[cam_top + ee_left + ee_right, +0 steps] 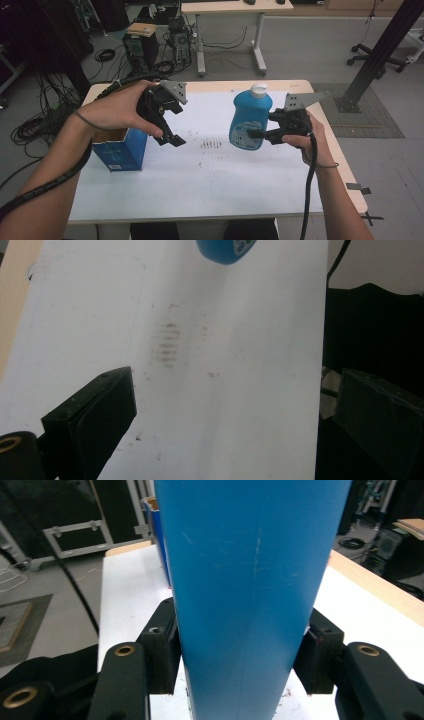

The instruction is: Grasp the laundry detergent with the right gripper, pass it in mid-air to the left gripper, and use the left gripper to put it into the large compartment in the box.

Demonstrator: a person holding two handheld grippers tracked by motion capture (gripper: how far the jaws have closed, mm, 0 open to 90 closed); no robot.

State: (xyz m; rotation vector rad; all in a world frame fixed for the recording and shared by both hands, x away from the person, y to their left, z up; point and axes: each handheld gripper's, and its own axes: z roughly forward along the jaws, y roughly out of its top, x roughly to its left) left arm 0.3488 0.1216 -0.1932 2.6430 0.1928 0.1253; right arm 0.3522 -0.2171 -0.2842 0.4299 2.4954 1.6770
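A blue bottle (250,120) with a white cap (259,89) hangs upright above the right half of the table. My right gripper (256,134) is shut on its lower body from the right. In the right gripper view the bottle (250,580) stands between the two pads (162,652), which press on both its sides. My left gripper (170,137) hovers over the table's left half, tilted down, open and holding nothing. In the left gripper view its jaws stand wide apart (235,410) over the white sheet, and the bottle's base (225,250) shows at the top edge.
An open blue cardboard box (122,150) stands at the table's left edge, below my left hand. The white sheet (210,175) covers the wooden table and carries dark smudges (212,145) in the middle. Desks, cables and a black post stand behind.
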